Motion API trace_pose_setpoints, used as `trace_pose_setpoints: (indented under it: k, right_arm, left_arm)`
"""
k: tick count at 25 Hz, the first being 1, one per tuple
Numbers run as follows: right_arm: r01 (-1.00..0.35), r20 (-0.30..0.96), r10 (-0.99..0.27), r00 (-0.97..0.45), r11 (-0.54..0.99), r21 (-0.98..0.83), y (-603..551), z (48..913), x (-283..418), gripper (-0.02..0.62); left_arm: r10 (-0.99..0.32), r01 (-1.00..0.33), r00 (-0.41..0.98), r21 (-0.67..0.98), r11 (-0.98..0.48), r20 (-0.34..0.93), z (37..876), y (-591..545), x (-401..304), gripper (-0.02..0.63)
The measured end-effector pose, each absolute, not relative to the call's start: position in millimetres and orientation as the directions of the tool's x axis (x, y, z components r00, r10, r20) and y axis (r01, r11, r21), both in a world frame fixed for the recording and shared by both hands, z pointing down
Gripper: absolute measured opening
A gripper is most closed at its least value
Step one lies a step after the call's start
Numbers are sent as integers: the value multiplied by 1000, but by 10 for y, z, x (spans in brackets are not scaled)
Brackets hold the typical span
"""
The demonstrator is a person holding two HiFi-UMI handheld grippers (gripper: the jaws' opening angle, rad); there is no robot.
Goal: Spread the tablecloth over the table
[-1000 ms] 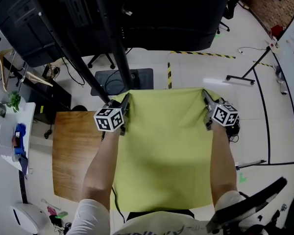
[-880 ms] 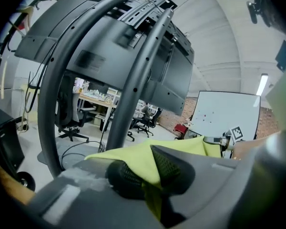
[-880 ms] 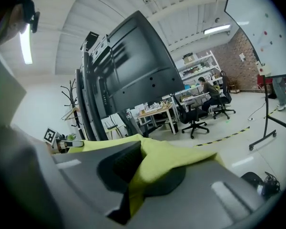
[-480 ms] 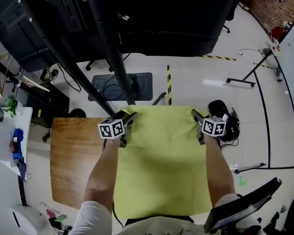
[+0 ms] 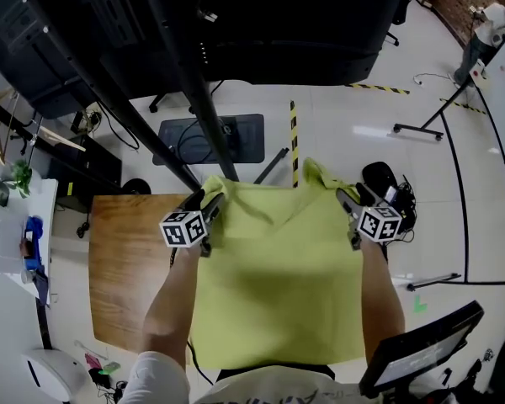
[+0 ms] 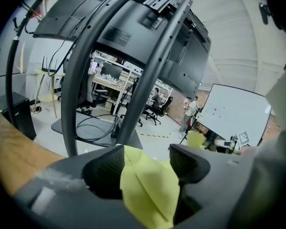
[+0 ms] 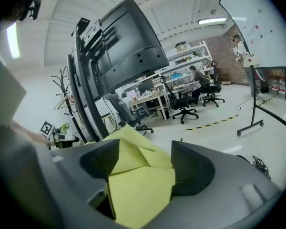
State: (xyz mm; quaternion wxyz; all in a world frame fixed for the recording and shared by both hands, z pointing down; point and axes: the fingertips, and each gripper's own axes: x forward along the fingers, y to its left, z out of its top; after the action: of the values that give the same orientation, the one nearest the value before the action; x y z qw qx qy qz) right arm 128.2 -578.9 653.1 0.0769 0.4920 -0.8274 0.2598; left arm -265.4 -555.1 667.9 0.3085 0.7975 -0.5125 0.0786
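The yellow tablecloth (image 5: pixel 278 284) lies over the right part of the wooden table (image 5: pixel 130 268), its far edge slack and rumpled between my grippers. My left gripper (image 5: pixel 204 202) is at the far left corner. Its jaws have just been opening wide and then drew in a little; they stand apart, with a loose fold of cloth (image 6: pixel 148 190) lying between them in the left gripper (image 6: pixel 148 162) view. My right gripper (image 5: pixel 351 200) is at the far right corner. Its jaws have just been opening, with the cloth (image 7: pixel 138 190) loose between them in the right gripper (image 7: pixel 145 162) view.
A black stand with slanting poles (image 5: pixel 189 99) and big screens rises just beyond the table, over a dark floor mat (image 5: pixel 210 140). A black bundle of cables (image 5: pixel 385 183) lies on the floor at the right. A white side table (image 5: pixel 8 225) stands at the left.
Both grippers came down toward the table. The cloth's far edge, stretched taut between them before, now sags with its corners flopped over. Both pairs of jaws went from shut to apart.
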Motion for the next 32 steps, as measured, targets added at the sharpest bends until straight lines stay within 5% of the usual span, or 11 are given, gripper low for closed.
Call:
trace_pose_setpoints:
  k: [5,14,17,20,32]
  right_arm:
    - [-842,350,-775,-526,417,-342,-5355,6376,1219,291]
    - [-797,397,-691,-604,512,-322,-4579,6438,948,12]
    - [-770,397,-660,-638,555,-315,-4383,6450,789,8]
    - [-766,345,-684,-643,576,-286,-4246,6257,717,8]
    - [-785,160,-776,-610,565,-252,-3403,5121,871,8]
  left_arm:
    - [-786,-877,458,357,-322,415,6513,-5282,-2679,261]
    - [-706,-867,498,265,-423,504,6662,-4583,-2433,190]
    - [-707,-868,495,252,-428,505,6748,-4432,-2283,172]
    - [-754,-885,463,203,-418,466,6654,-4331,-2208,18]
    - [-877,-909,408,204,-364,255,5448,-3165,-2366,6]
